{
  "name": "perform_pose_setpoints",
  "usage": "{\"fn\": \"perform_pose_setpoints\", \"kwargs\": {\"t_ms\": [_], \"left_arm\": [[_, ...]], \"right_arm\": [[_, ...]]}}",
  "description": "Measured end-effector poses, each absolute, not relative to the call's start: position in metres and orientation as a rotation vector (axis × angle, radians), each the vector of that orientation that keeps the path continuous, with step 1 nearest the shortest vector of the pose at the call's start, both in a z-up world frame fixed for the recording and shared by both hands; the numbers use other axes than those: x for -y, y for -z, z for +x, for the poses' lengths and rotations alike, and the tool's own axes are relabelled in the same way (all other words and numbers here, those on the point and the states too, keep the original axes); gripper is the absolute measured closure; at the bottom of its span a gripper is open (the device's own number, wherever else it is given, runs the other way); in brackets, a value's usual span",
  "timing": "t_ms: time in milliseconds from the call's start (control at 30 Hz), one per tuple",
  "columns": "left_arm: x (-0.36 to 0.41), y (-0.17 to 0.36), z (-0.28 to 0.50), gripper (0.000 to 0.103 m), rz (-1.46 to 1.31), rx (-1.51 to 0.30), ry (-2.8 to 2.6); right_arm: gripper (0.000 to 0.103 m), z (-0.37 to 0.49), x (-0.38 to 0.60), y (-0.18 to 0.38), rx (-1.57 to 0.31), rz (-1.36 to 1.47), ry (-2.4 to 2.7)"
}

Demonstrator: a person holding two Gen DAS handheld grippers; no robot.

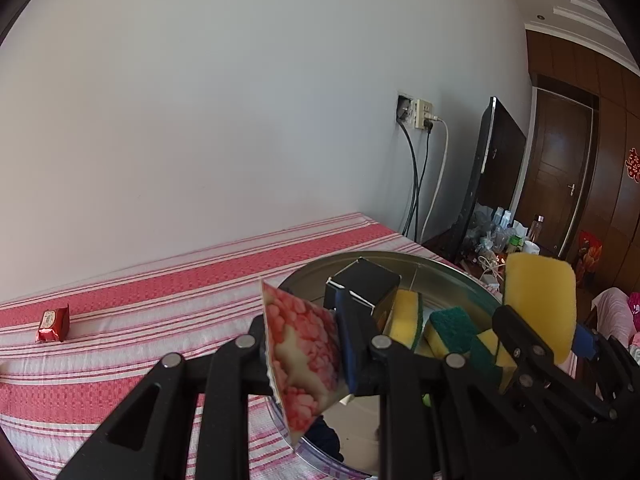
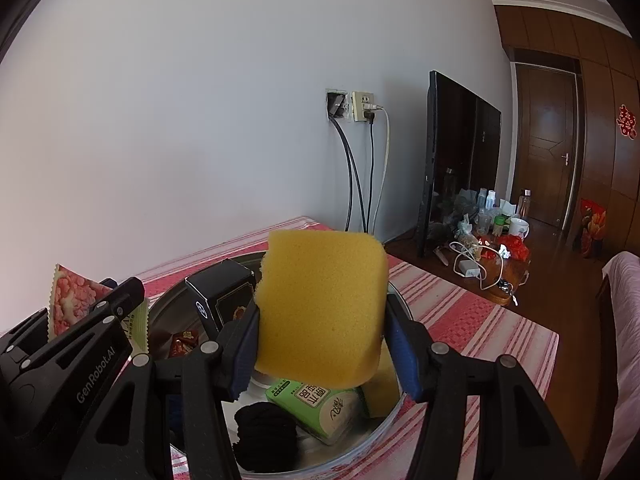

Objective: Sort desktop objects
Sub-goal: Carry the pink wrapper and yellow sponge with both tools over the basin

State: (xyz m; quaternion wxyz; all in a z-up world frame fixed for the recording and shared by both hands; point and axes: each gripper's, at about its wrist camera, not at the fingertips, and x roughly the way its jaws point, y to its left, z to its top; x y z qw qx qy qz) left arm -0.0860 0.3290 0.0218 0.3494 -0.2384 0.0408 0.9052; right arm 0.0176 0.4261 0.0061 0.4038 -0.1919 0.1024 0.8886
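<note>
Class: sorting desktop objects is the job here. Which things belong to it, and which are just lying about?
Job: pink packet in left gripper; sponge in right gripper; metal tray; black box; red packet.

Lying about: TV, cables, mug.

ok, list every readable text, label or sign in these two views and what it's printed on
"GenRobot.AI": on the left gripper body, seen from the right wrist.
Green tissue pack in the metal tray: large Chinese characters, upside down here, not surely readable.
Red ornament on the wooden panel: a decorative Chinese character.
Black box emblem, pink sachet, red packet: print too small or blurred.
</note>
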Motion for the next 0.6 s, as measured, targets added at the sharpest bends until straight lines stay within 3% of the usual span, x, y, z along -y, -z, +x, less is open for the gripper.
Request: {"fn": "perform_pose_setpoints", "kwargs": {"t_ms": [600], "left_arm": [[-0.3340, -0.0165, -0.0830, 0.082, -0.600, -0.136, -2.352]], "right_arm": [[0.043, 0.0185, -0.4340, 0.0041, -0.256, -0.496, -2.210]]}}
